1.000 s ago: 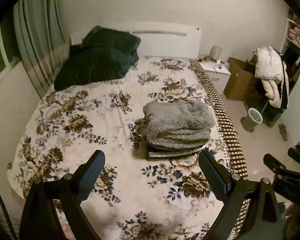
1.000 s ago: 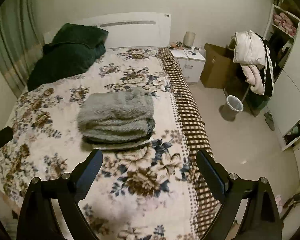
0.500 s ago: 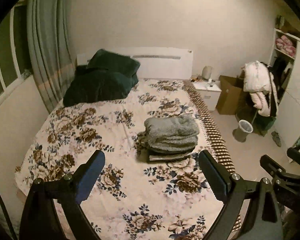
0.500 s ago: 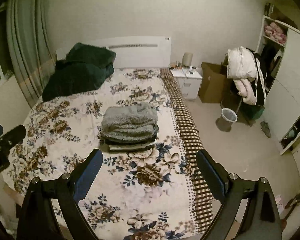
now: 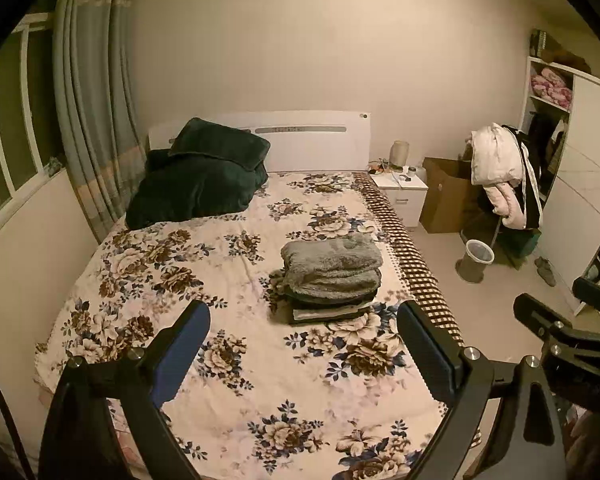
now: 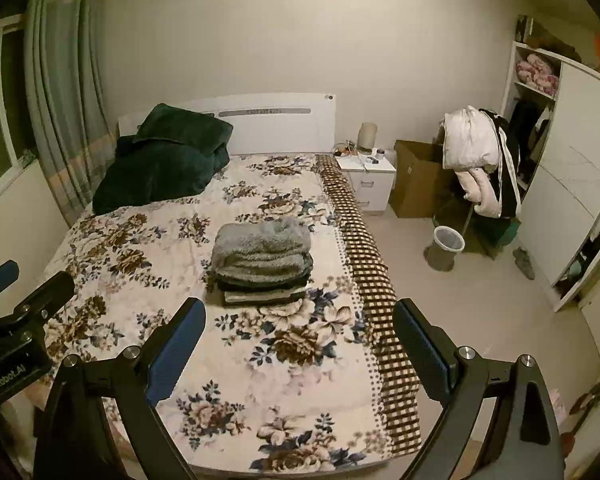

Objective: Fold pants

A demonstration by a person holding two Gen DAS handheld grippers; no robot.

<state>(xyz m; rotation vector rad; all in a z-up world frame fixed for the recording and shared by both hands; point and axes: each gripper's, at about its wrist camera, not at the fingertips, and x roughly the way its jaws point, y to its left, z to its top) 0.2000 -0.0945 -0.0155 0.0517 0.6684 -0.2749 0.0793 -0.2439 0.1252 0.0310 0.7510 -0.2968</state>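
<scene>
left gripper [image 5: 304, 344]: jaws spread wide, nothing between them, held above the foot of the bed [image 5: 148, 280]. right gripper [image 6: 298, 340]: jaws likewise wide apart and empty, over the same end of the bed. the pants [image 5: 332, 268] are folded, grey and fleecy, on top of a small stack of folded clothes [image 5: 328, 312]. the stack sits on the floral bedspread [image 6: 284, 360], right of centre, near the checked border [image 6: 364, 264]. both grippers are well apart from it. a dark green blanket [image 5: 196, 184] is heaped at the headboard [image 5: 312, 140]. beside the bed stand a white nightstand [image 6: 370, 180], a cardboard box [image 6: 414, 180] and a bin [image 6: 446, 246] on the floor.
</scene>
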